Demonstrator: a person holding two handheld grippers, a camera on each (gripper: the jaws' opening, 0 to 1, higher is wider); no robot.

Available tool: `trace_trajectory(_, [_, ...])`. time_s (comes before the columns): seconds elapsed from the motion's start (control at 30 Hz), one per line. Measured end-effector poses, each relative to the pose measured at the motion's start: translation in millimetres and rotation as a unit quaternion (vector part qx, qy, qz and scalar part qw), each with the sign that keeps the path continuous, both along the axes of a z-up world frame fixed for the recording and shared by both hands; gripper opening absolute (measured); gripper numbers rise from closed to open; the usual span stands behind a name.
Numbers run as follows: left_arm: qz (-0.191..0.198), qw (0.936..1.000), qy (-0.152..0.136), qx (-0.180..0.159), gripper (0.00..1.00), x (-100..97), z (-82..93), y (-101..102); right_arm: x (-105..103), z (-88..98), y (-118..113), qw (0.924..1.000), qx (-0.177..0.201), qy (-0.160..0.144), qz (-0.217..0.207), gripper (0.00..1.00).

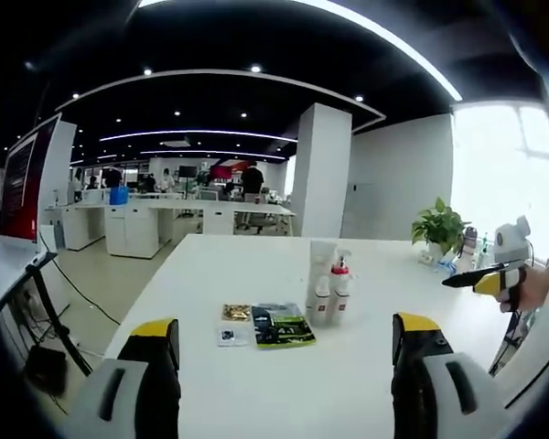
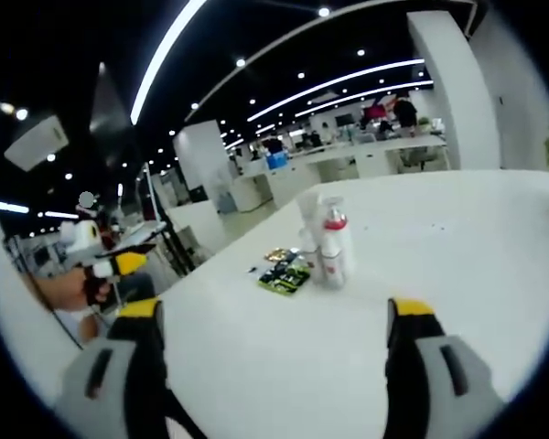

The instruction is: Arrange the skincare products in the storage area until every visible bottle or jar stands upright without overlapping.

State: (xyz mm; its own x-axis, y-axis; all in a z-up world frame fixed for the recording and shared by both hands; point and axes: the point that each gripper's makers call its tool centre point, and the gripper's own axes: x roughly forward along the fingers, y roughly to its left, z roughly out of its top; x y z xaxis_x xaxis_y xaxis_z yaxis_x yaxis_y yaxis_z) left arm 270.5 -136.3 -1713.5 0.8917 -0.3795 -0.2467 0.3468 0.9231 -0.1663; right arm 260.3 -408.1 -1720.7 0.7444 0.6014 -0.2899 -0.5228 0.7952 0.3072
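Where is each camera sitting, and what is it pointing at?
Left gripper view: rides on the left gripper, jaws wide apart, facing across the white table at the bottles and green packets; the right gripper shows at the right edge, with a hand.
Right gripper view: rides on the right gripper, jaws apart, facing the same bottles from another side; the left gripper shows at the left, in a hand.
Shared: table, bottles, packets.

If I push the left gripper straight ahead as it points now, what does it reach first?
Probably the cluster of bottles, standing between the open left gripper jaws' line, slightly right of centre. Bare white table lies before them; depth is uncertain.
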Motion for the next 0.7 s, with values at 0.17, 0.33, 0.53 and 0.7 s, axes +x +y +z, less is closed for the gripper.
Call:
trace_trajectory(0.17, [-0.002,1.0000,-0.003,0.000,1.00,1.8,2.3,-1,1,-3.4,-1,1.0000,-0.002,0.003,0.002,0.99])
trace_trajectory(0.33, [-0.002,1.0000,-0.004,0.002,1.00,2.8,2.3,-2,1,-0.7,-4,1.0000,0.005,-0.002,-0.005,0.99])
trace_trajectory(0.53, [-0.007,0.9999,-0.005,0.007,1.00,5.1,0.6,-7,0,-1.1,-9,0.9999,0.003,-0.005,-0.012,0.99])
trace_trajectory(0.7, [-0.007,0.9999,-0.010,0.008,1.00,7.4,-1.1,-9,1,-1.7,-14,0.9997,-0.002,-0.008,-0.021,0.99])
